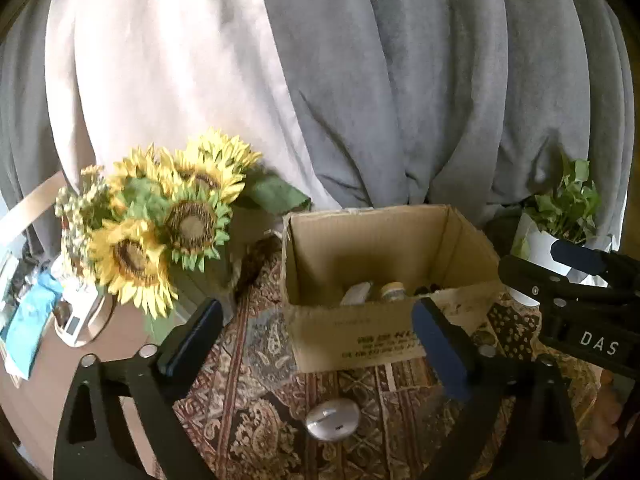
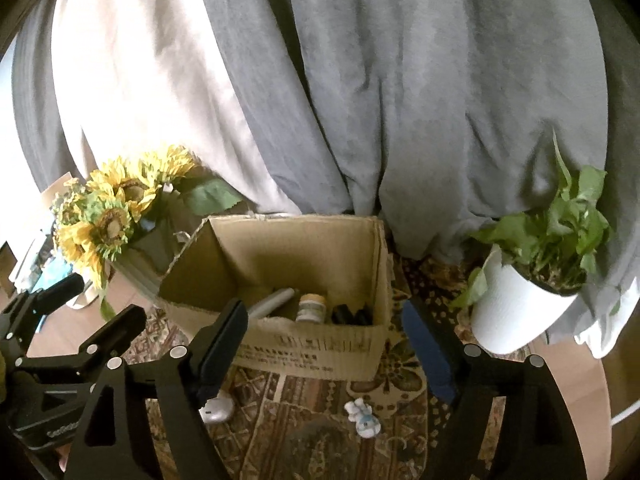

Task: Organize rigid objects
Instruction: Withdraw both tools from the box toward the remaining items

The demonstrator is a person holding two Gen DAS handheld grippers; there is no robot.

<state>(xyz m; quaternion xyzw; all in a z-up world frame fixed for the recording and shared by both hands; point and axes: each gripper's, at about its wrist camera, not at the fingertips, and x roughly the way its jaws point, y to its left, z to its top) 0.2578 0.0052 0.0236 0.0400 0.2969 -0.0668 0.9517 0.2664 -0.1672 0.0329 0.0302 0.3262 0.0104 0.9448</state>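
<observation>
An open cardboard box (image 1: 360, 336) (image 2: 312, 348) stands on a patterned cloth and holds a silver tube (image 2: 272, 302), a small jar (image 2: 311, 307) and dark items (image 2: 352, 314). A silver oval mouse (image 1: 333, 419) lies in front of the box, below my open, empty left gripper (image 1: 320, 344); it shows partly behind a finger in the right wrist view (image 2: 218, 408). A small white and blue figurine (image 2: 363, 418) lies in front of the box, below my open, empty right gripper (image 2: 324, 348). The right gripper (image 1: 576, 280) also shows at the right of the left wrist view.
A sunflower bouquet (image 1: 168, 220) (image 2: 108, 208) stands left of the box. A white pot with a green plant (image 2: 528, 300) (image 1: 560, 232) stands right of it. Grey and pale curtains (image 1: 320, 80) hang behind. Clutter and a white device (image 1: 78, 320) sit at the far left.
</observation>
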